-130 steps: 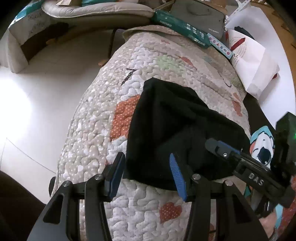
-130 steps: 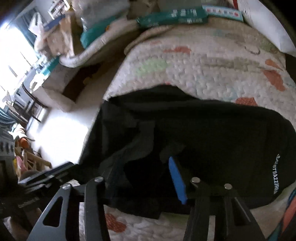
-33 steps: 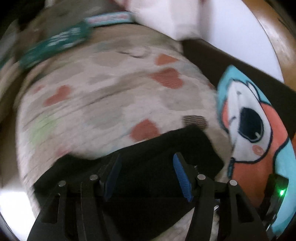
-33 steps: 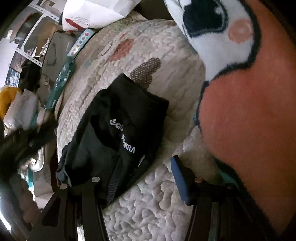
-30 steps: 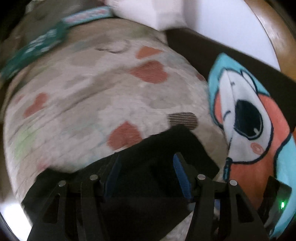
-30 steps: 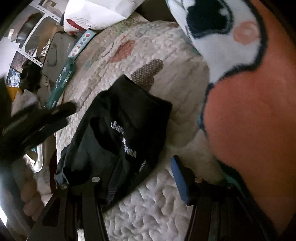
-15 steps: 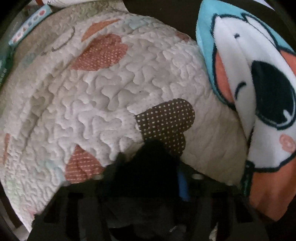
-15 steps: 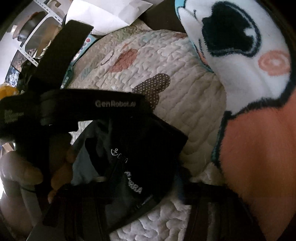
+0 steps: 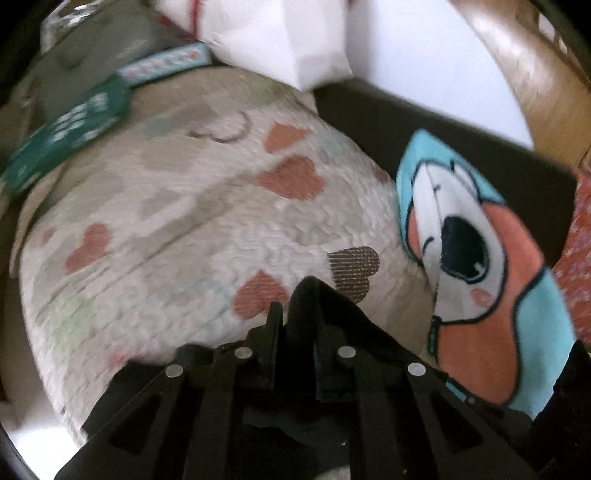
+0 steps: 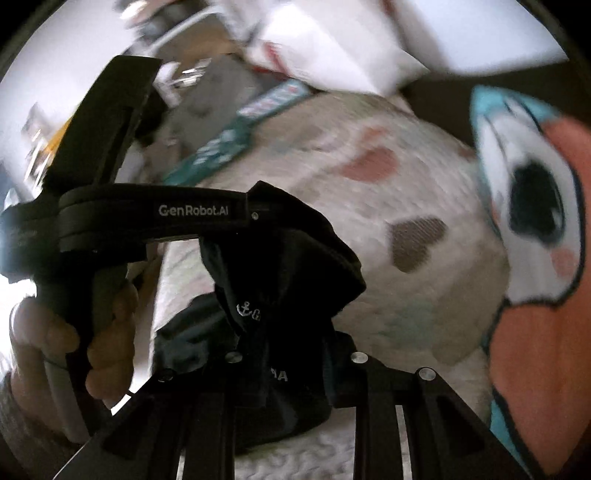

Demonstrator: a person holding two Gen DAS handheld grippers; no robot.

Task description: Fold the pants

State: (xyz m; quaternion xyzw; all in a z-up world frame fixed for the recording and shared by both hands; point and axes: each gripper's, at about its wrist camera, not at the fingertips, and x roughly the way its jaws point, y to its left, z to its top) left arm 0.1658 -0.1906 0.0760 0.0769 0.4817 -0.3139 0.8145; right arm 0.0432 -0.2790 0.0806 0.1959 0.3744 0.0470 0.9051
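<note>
**Both grippers pinch the black pants above the quilt**

The left gripper (image 9: 295, 325) sits low in the centre of its own view, its fingers pressed together on a fold of the black pants (image 9: 332, 314), which rises as a dark peak between them. In the right wrist view the same tool crosses the left half of the frame as a black bar marked "GenRobot.AI", held by the person's left hand (image 10: 70, 332) at the lower left.

The right gripper (image 10: 291, 354) appears to be clamped on the pants (image 10: 295, 266) too, though the fabric hides its fingertips. The cloth bunches at the centre of that frame, white lettering showing on it.

Under the pants lies a cream quilt (image 9: 177, 221) with heart patches. A cartoon-print blanket (image 9: 480, 288) fills the right side. A green box (image 9: 70, 125) and a white pillow (image 9: 273, 33) sit at the upper left, blurred.
</note>
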